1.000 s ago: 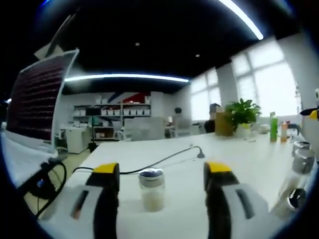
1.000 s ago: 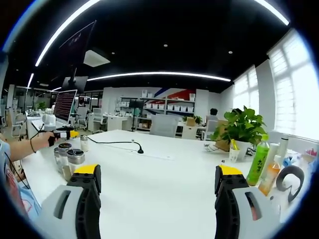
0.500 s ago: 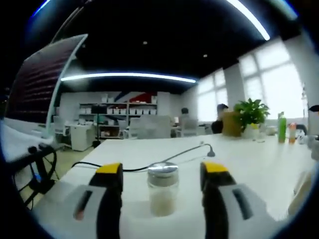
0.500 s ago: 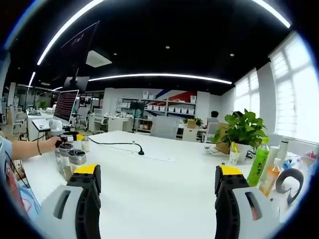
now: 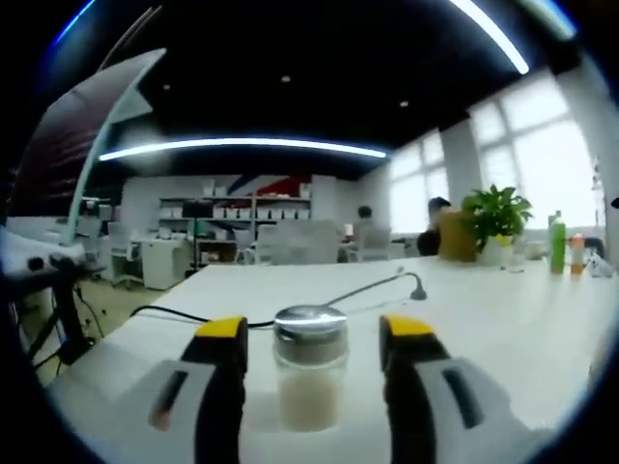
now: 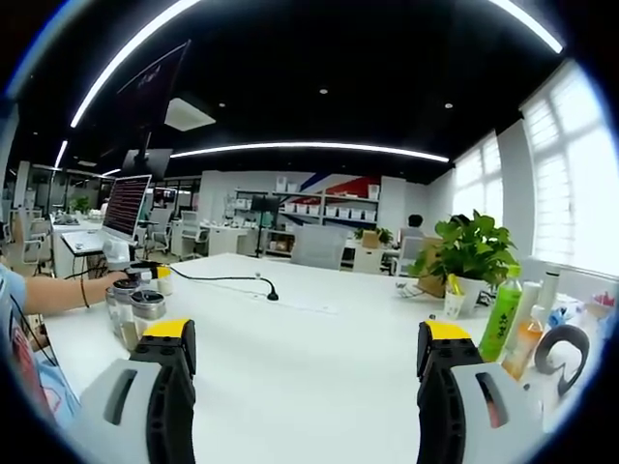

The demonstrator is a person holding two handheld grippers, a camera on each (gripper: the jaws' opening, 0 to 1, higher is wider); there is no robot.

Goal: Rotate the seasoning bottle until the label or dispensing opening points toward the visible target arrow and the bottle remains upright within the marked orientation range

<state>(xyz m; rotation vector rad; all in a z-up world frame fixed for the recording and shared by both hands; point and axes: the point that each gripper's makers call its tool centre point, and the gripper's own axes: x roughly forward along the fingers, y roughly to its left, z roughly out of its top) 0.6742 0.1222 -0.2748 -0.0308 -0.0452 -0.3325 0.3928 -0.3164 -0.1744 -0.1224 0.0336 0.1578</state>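
Glass, clear and thin-looking, forms the body of the seasoning bottle (image 5: 310, 379), which is seen low at the centre of the left gripper view, upright on the white table (image 5: 503, 319). It is capped by a broad metal lid (image 5: 310, 324) and filled roughly halfway with a pale powder. No label, dispensing opening or target arrow can be made out, so the present orientation cannot be judged.

The bottle is flanked by the yellow-tipped jaws of the left gripper (image 5: 311, 333), which stand apart, one on each side; whether the pads touch the glass cannot be told, though a narrow gap seems to remain on both sides. The bottle is judged to be light, rigid and smooth, so slipping under a loose grip is likely, and tipping is possible if it is pushed high up. Hold would best be taken on the straight glass wall below the lid, with moderate pressure, since glass is breakable and the lid may turn separately.

A black cable (image 5: 368, 290) is seen running across the table behind the bottle.

In the right gripper view, the right gripper (image 6: 305, 353) is held with jaws wide apart over bare tabletop, nothing between them. Several similar jars (image 6: 135, 311) are grouped at the left of that frame, and a potted plant (image 6: 471, 253) and a green bottle (image 6: 501, 319) stand at the right.
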